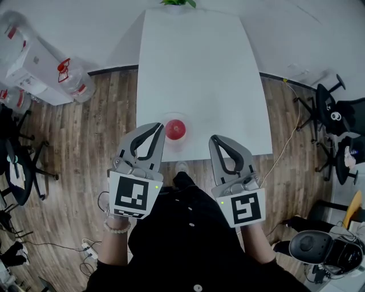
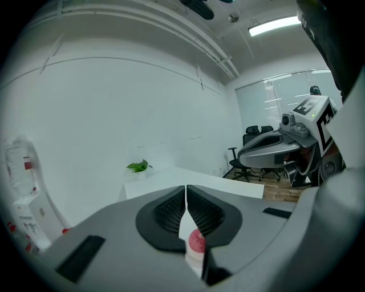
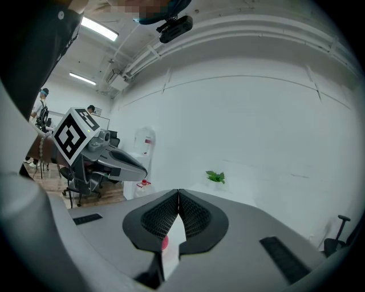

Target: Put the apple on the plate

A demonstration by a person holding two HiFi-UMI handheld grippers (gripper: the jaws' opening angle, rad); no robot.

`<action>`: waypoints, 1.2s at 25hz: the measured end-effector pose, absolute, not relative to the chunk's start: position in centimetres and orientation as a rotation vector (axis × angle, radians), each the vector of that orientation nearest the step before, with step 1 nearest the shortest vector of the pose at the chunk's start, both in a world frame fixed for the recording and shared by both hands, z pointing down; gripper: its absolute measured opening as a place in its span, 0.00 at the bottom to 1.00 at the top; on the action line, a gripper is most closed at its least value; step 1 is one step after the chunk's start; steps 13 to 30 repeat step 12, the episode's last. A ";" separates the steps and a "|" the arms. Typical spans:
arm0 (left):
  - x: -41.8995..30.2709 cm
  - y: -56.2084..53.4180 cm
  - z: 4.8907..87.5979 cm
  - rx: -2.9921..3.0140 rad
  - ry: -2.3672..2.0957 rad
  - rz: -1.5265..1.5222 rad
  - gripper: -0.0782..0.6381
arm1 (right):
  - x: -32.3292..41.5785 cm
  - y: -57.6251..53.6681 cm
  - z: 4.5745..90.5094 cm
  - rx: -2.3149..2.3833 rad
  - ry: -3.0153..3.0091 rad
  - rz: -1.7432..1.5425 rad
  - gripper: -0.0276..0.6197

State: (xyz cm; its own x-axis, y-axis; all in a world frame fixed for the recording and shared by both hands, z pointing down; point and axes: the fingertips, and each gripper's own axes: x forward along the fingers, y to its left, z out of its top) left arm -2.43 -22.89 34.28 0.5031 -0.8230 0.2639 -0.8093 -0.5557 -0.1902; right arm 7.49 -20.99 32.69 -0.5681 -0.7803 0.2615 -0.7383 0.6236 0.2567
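A red apple [image 1: 175, 129] lies on a pale round plate [image 1: 184, 142] near the front edge of the white table [image 1: 194, 63]. My left gripper [image 1: 160, 128] is shut and empty, its tip just left of the plate's rim. My right gripper [image 1: 215, 139] is also shut and empty, a little to the right of the plate. In the left gripper view the apple [image 2: 197, 242] shows through the gap below the shut jaws of the left gripper [image 2: 186, 187]. In the right gripper view a red sliver of the apple [image 3: 165, 243] shows below the shut right gripper [image 3: 178, 191].
A small green plant [image 1: 178, 3] stands at the table's far end. Water bottles [image 1: 71, 77] and white boxes sit on the wooden floor at the left. Office chairs [image 1: 331, 108] stand at the right, and a cable [image 1: 288, 142] trails down from the table.
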 end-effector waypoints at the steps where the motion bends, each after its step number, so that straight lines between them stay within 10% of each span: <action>1: -2.4 -22.9 34.3 -2.696 1.474 -0.505 0.14 | 7.6 -21.0 32.7 1.218 -2.499 -0.165 0.11; 30: -2.7 -23.4 34.2 -2.716 1.460 -0.482 0.14 | 7.5 -21.2 32.8 1.202 -2.487 -0.147 0.11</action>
